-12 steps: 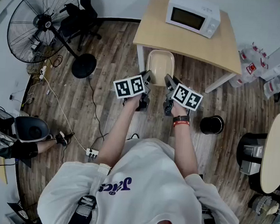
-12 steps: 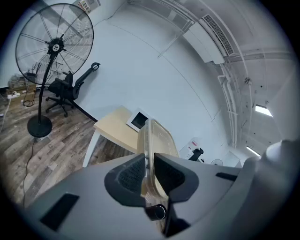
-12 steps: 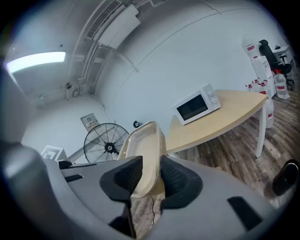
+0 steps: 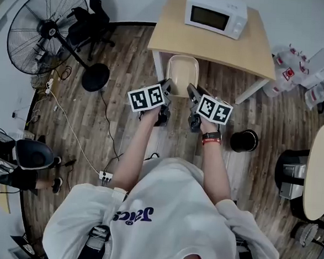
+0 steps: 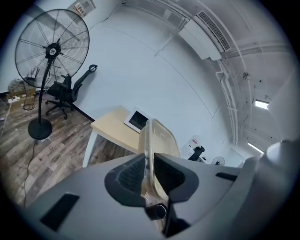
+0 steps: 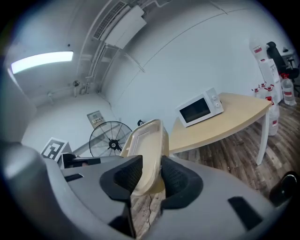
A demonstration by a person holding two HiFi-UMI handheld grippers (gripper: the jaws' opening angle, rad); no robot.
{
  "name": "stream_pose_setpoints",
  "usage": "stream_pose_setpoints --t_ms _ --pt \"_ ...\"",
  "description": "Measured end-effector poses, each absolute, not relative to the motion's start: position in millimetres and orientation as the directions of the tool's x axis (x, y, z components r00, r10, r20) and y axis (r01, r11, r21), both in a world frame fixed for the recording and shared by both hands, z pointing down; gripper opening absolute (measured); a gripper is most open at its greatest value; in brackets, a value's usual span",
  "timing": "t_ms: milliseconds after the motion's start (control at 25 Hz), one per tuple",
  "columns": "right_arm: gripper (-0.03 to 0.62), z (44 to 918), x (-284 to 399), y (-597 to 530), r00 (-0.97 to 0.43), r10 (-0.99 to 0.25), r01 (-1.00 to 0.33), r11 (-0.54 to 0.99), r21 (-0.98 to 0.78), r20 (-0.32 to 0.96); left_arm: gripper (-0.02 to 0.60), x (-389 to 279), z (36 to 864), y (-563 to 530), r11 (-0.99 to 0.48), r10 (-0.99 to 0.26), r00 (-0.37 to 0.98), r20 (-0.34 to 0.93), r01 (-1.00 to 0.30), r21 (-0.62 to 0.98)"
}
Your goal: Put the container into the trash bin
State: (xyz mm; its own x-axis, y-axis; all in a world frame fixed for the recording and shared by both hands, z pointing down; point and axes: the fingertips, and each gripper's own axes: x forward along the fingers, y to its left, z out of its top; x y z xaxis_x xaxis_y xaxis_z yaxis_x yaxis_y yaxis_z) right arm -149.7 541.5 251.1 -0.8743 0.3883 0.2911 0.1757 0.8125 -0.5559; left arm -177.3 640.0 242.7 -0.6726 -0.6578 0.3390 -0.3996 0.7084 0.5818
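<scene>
My left gripper (image 5: 149,174) is clamped on the thin left rim of the container (image 4: 182,72). Its jaws stand nearly together, with the clear edge between the pads. My right gripper (image 6: 149,176) pinches the opposite wall with its jaws set wider, the pads pressing on both faces. The beige container hangs in the air between both grippers, above the wooden floor (image 4: 121,79), just before the near edge of the counter (image 4: 212,46) that carries the microwave (image 4: 216,12). The black trash bin (image 4: 244,141) stands on the floor at my right, well apart from the container.
</scene>
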Motion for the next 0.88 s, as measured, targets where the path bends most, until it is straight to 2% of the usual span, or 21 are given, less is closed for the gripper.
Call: stream_pose_setpoints --t_ms 200,560,880 --pt "0.143 253 -128 503 -0.879 0.375 0.134 0.786 -0.604 0.294 0.067 -159 238 601 0.704 -0.679 -0.647 0.348 -0.438 0.559" --pt "0.144 267 -99 423 -0.907 0.274 0.021 0.788 -0.615 0.32 0.066 -140 252 517 0.676 -0.728 -0.566 0.386 -0.501 0.541" --pt "0.144 278 -76 352 -0.937 0.126 -0.121 0.758 -0.641 0.325 0.066 -132 261 437 0.59 -0.807 -0.431 0.403 -0.595 0.546"
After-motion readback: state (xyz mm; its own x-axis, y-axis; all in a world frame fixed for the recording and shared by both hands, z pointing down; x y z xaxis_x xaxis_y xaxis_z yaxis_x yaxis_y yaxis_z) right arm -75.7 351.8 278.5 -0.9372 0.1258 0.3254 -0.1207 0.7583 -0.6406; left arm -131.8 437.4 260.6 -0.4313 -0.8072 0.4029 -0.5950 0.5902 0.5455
